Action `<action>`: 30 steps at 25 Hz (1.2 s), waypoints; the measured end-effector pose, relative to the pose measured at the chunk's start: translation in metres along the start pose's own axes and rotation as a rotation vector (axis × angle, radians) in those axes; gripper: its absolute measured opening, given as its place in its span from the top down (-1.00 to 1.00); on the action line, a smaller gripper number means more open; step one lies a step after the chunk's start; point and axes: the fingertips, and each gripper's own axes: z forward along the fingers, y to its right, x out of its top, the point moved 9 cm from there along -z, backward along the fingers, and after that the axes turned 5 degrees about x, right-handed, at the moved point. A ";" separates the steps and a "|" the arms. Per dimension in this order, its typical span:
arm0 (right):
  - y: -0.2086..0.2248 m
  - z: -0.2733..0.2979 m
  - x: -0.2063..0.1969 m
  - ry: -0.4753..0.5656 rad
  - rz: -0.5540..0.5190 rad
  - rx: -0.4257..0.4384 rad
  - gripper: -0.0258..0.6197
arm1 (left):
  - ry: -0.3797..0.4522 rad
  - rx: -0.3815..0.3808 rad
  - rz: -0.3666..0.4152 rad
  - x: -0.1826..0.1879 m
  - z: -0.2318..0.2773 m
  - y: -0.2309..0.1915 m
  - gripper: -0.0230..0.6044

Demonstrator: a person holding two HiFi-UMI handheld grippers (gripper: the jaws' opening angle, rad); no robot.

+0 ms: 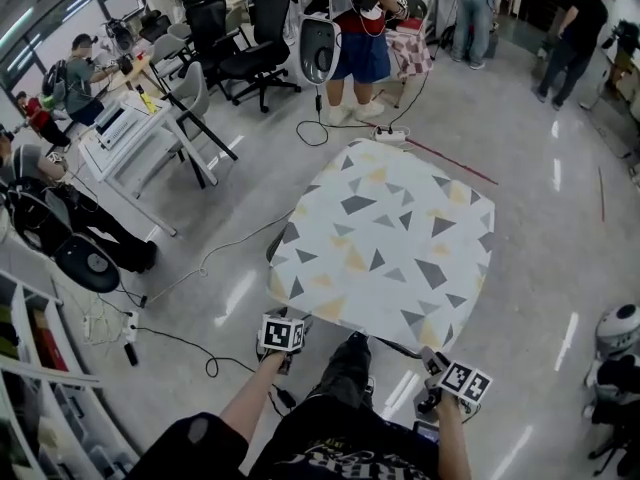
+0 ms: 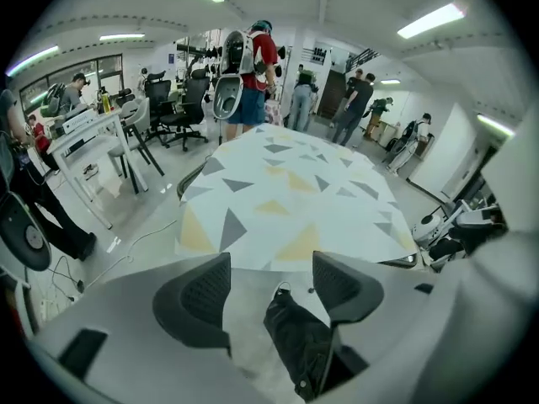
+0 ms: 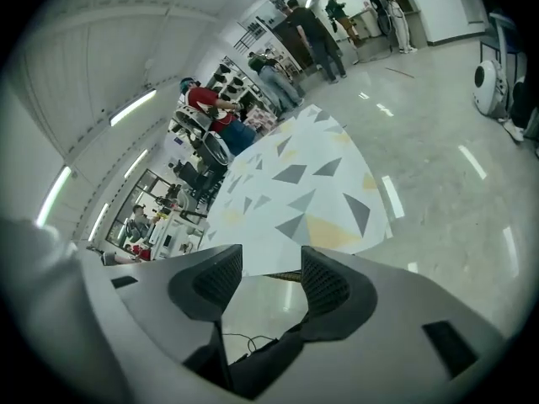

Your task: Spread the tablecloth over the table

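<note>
A white tablecloth printed with grey and yellow triangles lies spread flat over the table, its edges hanging down on all sides. My left gripper hovers just off the cloth's near left corner. My right gripper hovers off the near right corner. In the left gripper view the jaws stand open with only floor and my dark trouser leg between them, and the tablecloth lies ahead, apart from them. In the right gripper view the jaws are open and empty, short of the tablecloth.
A person in a red top and blue shorts stands beyond the table's far end, by a power strip and cables. Office chairs and a white desk stand at back left. A white machine sits at right.
</note>
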 end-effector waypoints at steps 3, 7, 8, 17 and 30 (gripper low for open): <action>-0.020 -0.012 0.000 0.018 -0.054 0.057 0.25 | 0.083 -0.069 0.013 0.009 -0.025 0.020 -0.06; -0.049 -0.030 0.006 0.053 -0.127 0.157 0.29 | 0.206 -0.157 0.067 0.022 -0.068 0.051 -0.06; -0.056 -0.035 0.008 0.064 -0.145 0.181 0.30 | 0.234 -0.179 0.092 0.024 -0.080 0.060 -0.06; -0.112 -0.066 0.015 0.151 -0.250 0.340 0.47 | 0.455 -0.334 0.225 0.054 -0.162 0.113 0.20; -0.184 -0.074 -0.047 0.172 -0.470 0.326 0.55 | 0.556 -0.460 0.413 0.047 -0.216 0.095 0.51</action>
